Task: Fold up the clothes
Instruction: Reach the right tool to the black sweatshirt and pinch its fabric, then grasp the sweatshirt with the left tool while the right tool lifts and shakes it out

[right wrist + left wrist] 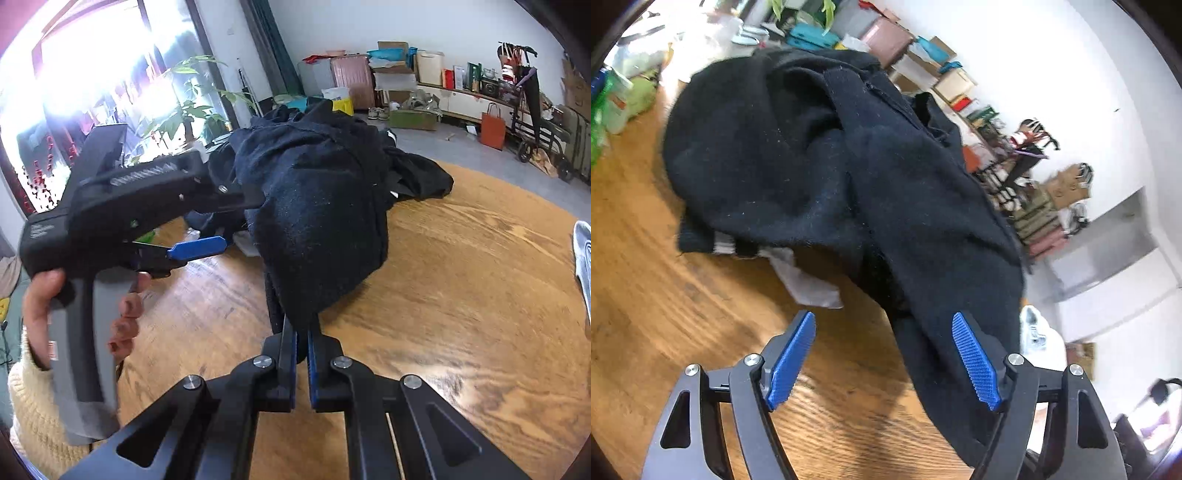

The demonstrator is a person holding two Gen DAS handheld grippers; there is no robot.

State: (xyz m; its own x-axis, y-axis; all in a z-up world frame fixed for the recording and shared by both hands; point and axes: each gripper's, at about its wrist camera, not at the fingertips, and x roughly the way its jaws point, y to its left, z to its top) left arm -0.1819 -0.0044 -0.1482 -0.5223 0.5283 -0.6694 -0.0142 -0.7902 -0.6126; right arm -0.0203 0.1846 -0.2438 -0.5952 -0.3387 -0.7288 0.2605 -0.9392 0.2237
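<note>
Black garment [325, 206] heaped on the wooden table [461, 277].
The right gripper [302, 332] pinches its near edge; the left gripper [882, 354] gapes wide, gripping nothing.

The left hand-held gripper [884, 360] fills the bottom of the frame, its two black arms spread and the ribbed blue pads [792, 363] standing well apart. A rumpled black knit garment [798, 147] is heaped across the middle and upper part of the frame on the round wooden surface [665, 302]. One fold of it runs down to the lower right, lying against the right-hand pad; nothing is clamped between the pads. A band of white stripes [726, 243] shows at the garment's lower left edge, and a pale grey piece of cloth [809, 280] pokes out beneath it. Cluttered boxes [945, 74] line the white wall at the upper right.
</note>
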